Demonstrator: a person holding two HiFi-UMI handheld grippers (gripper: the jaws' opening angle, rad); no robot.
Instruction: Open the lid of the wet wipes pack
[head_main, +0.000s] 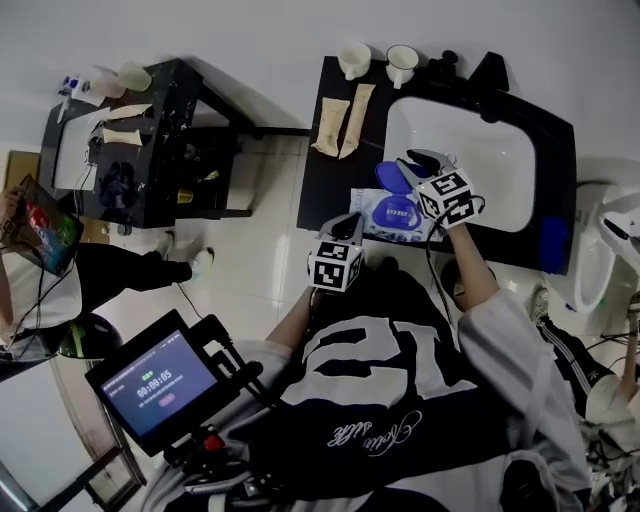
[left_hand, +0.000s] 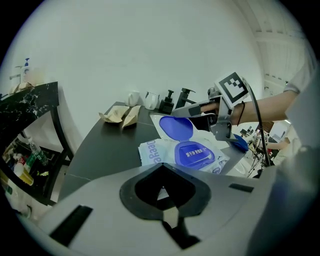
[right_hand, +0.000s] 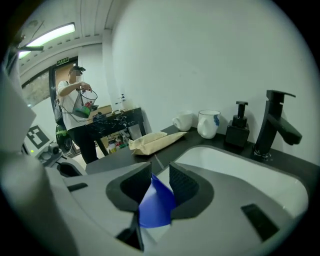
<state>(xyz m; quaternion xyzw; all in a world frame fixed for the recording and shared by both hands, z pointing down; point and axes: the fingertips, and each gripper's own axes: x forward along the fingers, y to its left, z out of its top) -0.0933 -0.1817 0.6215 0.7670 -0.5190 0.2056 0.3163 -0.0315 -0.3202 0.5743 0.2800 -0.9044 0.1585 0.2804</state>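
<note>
The white wet wipes pack (head_main: 392, 214) lies on the dark counter (head_main: 325, 180) by the sink. Its round blue lid (head_main: 393, 177) is flipped up and back, baring the blue label (left_hand: 194, 152) beneath. My right gripper (head_main: 422, 162) is over the pack's far side, shut on the lid (right_hand: 155, 202), which shows as a blue flap between the pads. At the pack's near edge, my left gripper (head_main: 349, 226) is shut on a white bit of the pack (left_hand: 161, 191). In the left gripper view the pack (left_hand: 155, 152) and raised lid (left_hand: 176, 127) lie ahead, the right gripper (left_hand: 202, 107) behind them.
A white sink (head_main: 490, 160) takes up the counter's right, with a black faucet (right_hand: 272, 125) and soap dispenser (right_hand: 239, 131) behind. Two white cups (head_main: 354, 57) and two beige pouches (head_main: 342, 120) sit at the back left. A black shelf (head_main: 150, 140) stands to the left.
</note>
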